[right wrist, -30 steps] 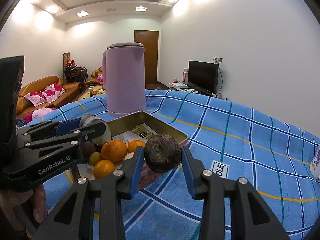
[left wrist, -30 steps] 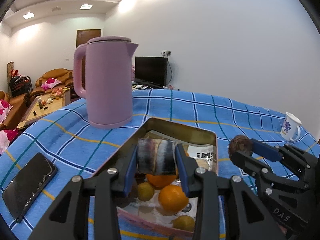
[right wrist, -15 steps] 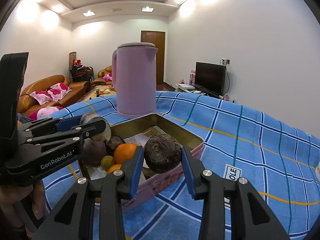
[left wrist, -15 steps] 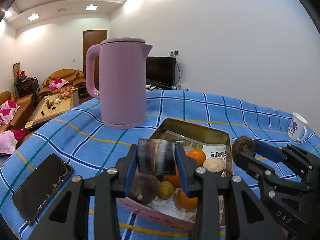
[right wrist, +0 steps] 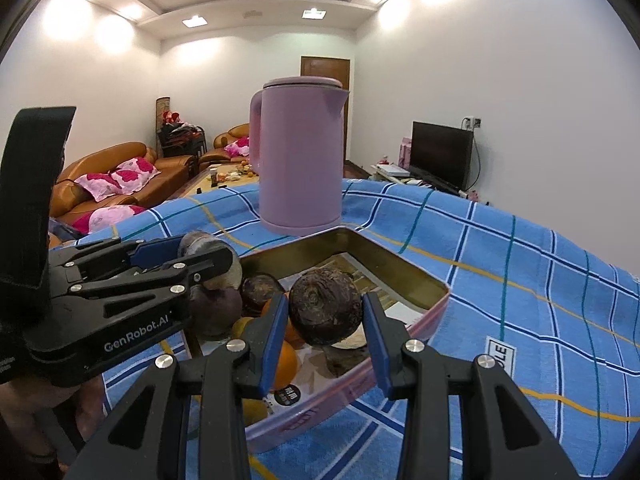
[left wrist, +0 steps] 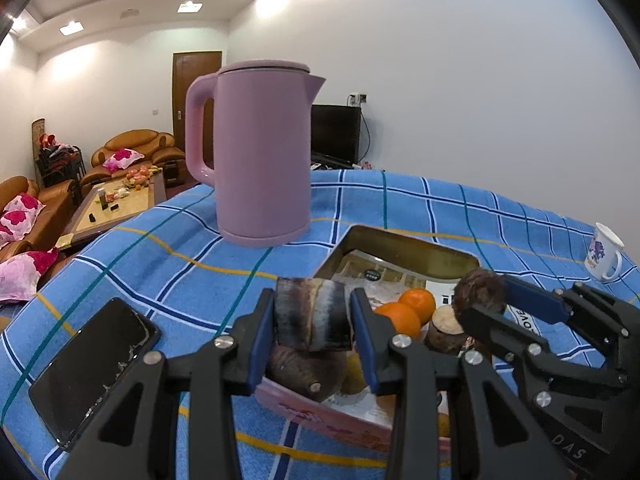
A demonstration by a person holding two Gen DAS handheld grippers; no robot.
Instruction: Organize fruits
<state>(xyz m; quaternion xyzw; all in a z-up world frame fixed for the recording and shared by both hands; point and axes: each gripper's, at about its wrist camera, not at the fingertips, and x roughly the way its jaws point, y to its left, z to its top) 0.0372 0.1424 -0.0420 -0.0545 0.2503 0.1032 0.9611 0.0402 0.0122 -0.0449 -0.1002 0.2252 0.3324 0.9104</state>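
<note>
The left gripper (left wrist: 313, 334) has its jaws clenched on a grey, streaky cut chunk (left wrist: 311, 317), which sits squarely between the two blue pads and hangs above the near left corner of the tin tray (left wrist: 404, 240). The right gripper (right wrist: 325, 334) has its jaws clenched on a dark, rough round fruit (right wrist: 325, 310), gripped at its sides between the pads and held over the near rim of the tray, above the fruit already lying there. In the tray lie oranges (left wrist: 416, 305), a dark purple fruit (right wrist: 262, 290) and a yellowish one (left wrist: 354, 372), on printed paper whose small text cannot be read. The side of the left gripper reads "GenRobot.AI" in the right wrist view, and the right gripper's body shows "DAS" in the left wrist view. A white label on the blue checked cloth (right wrist: 540, 280) over the desk shows the letters "OLE" in the right wrist view. A pink kettle (left wrist: 262, 152) stands beyond the tray, a black phone (left wrist: 94, 368) lies to the left and a white mug (left wrist: 604, 252) stands far right. Compared with a second ago, both views have swung so that the kettle and tray sit further right in frame, while both grips are unchanged
</note>
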